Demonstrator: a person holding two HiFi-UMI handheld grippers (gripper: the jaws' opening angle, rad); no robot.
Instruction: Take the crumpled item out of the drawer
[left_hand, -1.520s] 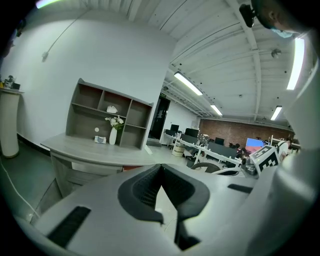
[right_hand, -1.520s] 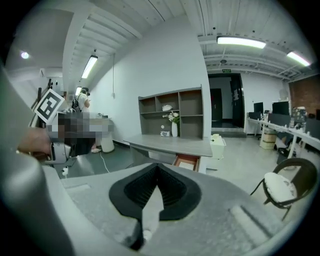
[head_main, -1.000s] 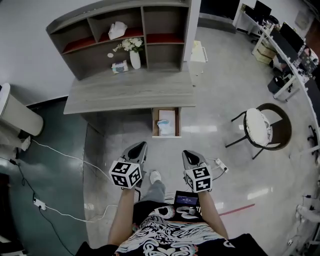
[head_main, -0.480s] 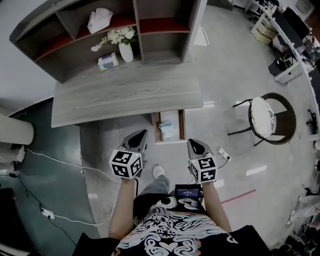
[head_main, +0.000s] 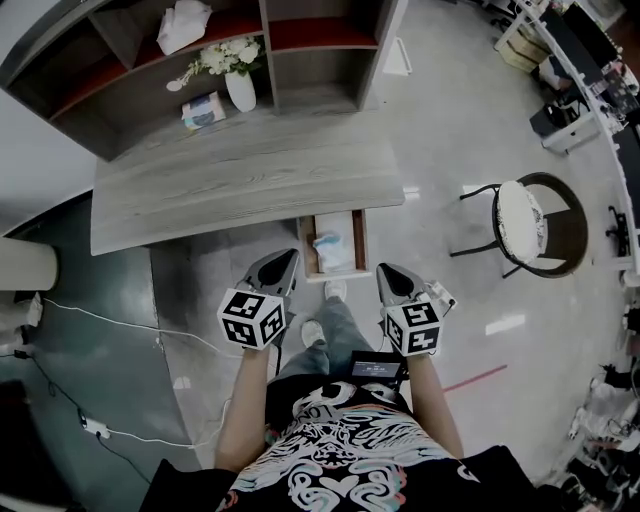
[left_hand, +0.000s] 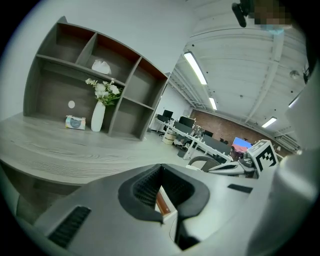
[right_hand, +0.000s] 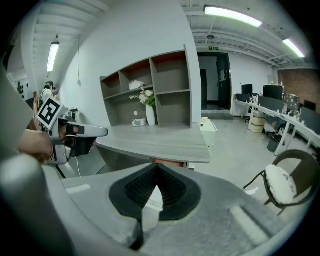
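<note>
The glossy grey floor (head_main: 440, 150) runs under the person's feet, with a white cable (head_main: 118, 318) trailing at the near left and a round-seated chair (head_main: 522, 226) at the right. Just beyond the feet a drawer (head_main: 358, 240) stands pulled out from under the grey wood tabletop (head_main: 240, 175), and the crumpled item (head_main: 328, 246), pale and rumpled, lies inside it. At the far edge of the tabletop a shelf unit (head_main: 266, 45) rises, with a white vase (head_main: 240, 92) of flowers in front of it.

The left hand-held gripper (head_main: 284, 262) and the right hand-held gripper (head_main: 386, 272) are held level at either side of the drawer's near end, above the floor. Both point far, jaws closed tip to tip on nothing.
</note>
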